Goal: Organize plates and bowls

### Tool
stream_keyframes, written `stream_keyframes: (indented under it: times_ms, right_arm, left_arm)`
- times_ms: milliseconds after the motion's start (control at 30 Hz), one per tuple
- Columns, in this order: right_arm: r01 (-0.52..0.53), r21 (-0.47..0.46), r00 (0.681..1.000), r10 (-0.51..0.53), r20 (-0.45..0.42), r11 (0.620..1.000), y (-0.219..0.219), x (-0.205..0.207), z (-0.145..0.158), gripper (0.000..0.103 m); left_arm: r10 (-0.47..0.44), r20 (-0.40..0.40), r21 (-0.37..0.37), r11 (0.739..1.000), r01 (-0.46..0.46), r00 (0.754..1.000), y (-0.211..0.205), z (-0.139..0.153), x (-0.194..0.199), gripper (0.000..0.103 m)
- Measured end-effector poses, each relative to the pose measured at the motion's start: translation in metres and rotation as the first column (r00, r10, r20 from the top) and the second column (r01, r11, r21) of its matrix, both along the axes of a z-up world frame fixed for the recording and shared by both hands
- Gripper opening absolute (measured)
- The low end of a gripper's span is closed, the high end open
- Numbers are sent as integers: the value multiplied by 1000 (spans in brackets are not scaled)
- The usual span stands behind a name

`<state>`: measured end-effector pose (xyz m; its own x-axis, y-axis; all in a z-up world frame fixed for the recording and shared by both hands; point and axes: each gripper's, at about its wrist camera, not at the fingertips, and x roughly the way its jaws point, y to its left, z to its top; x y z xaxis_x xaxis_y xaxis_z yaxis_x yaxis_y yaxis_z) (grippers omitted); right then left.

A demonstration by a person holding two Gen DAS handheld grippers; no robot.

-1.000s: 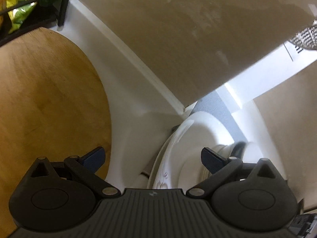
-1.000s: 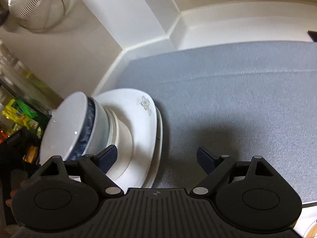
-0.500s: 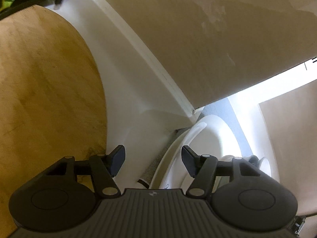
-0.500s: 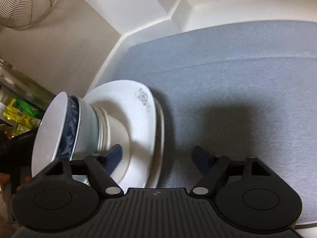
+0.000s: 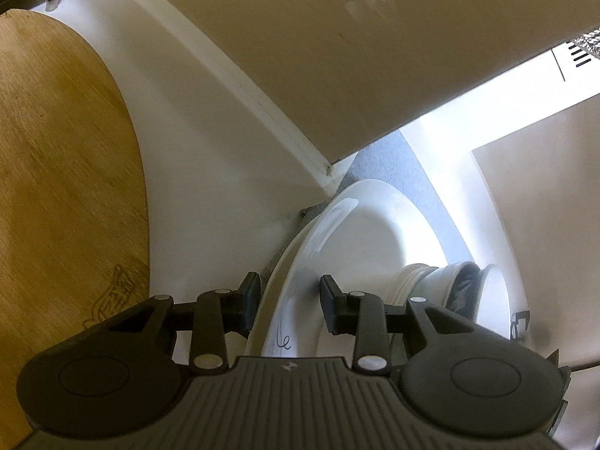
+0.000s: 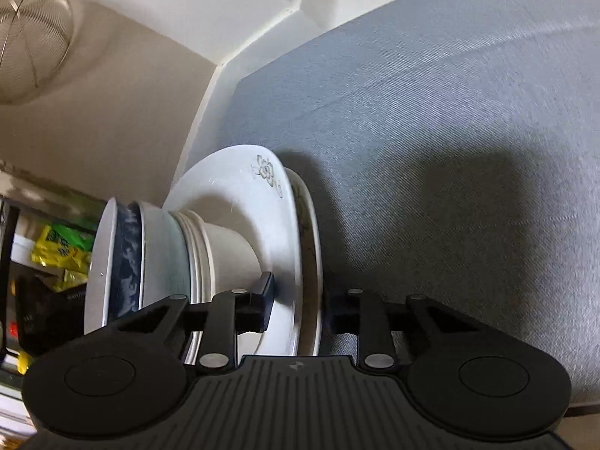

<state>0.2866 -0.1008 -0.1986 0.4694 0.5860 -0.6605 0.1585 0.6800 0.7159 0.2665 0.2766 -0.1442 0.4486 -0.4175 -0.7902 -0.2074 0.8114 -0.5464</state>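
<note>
While the stack of plates (image 6: 285, 225) rests on the grey mat (image 6: 450, 150), both claws straddle its rim from opposite sides. The right claw (image 6: 298, 300) has one finger over the top plate and the other below the lowest plate, narrowed onto the edge; whether the pads truly press the china I cannot tell. The left claw (image 5: 288, 300) likewise brackets the rim, its jaws narrow with the plate edge between them. Bowls (image 6: 150, 258) sit nested on the plates, including one with a blue pattern. A round wooden board (image 5: 67, 187) lies to the left, well apart. A wire strainer (image 6: 30, 37) hangs near the wall.
</note>
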Motion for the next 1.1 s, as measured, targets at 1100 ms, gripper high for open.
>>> stream_keyframes:
  times_ms: [1100]
  right_arm:
    - [216,-27,976,-217,-34,976,-119,-58,5,29]
  left_arm:
    - [-215,-44,-7,977,215,976,-163,-12,25,38]
